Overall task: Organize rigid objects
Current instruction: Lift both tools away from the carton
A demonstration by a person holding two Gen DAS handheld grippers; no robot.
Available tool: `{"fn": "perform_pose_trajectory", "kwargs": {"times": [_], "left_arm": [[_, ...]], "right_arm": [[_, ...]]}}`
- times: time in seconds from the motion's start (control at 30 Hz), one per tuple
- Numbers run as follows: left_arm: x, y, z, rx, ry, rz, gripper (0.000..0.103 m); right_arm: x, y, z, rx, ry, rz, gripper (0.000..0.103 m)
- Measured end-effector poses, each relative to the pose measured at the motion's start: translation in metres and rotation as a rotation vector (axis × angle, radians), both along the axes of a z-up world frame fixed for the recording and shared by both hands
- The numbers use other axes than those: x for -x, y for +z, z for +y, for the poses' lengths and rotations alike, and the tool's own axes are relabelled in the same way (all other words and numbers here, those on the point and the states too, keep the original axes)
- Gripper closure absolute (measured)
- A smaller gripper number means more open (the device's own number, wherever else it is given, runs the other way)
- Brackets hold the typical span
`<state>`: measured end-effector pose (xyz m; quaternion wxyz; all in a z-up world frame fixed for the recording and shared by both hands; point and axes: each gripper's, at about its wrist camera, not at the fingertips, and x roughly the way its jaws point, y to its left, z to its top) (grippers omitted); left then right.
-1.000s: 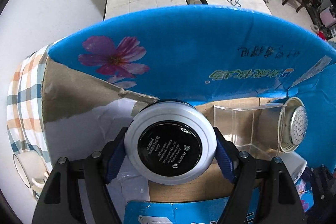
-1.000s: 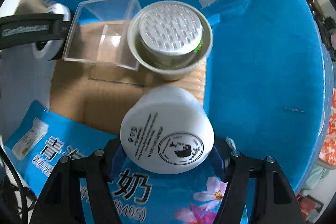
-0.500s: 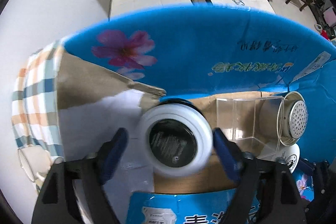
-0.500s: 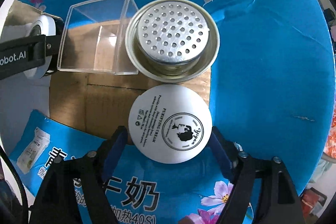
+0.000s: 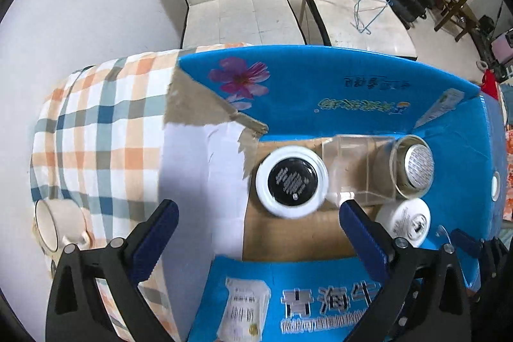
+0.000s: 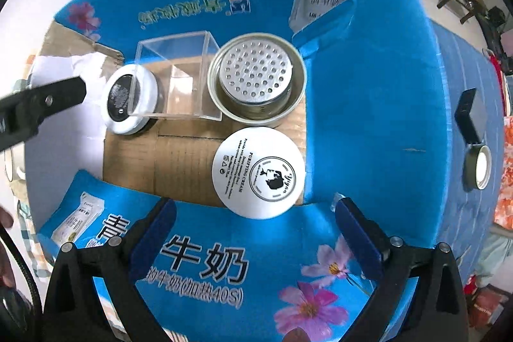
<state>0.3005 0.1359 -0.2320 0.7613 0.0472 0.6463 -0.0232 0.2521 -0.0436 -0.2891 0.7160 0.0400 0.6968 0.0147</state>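
Inside the blue cardboard box [image 6: 368, 85] sit four rigid items: one clear square acrylic container [image 6: 174, 76], one perforated metal strainer [image 6: 256, 79], and two round jars, black-and-white [image 5: 291, 181] and smooth white [image 6: 258, 172]. Both the left gripper [image 5: 256, 223] and right gripper [image 6: 253, 220] gape wide, holding nothing, above the box.

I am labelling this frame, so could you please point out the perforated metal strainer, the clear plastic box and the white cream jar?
perforated metal strainer [image 6: 255, 78], right wrist view, holed base.
clear plastic box [image 6: 179, 60], right wrist view, side wall.
white cream jar [image 6: 258, 172], right wrist view, printed face.
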Motion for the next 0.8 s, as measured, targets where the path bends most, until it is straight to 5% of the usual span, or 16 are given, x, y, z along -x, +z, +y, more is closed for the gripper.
{"fn": "perform_pose_trajectory", "kwargs": {"times": [0.8], "left_arm": [[0.121,0.126,-0.001,0.073,0.028,-0.224,0.0]], "right_arm": [[0.087,0.156,-0.001,-0.066,0.05,-0.301,0.002]]}}
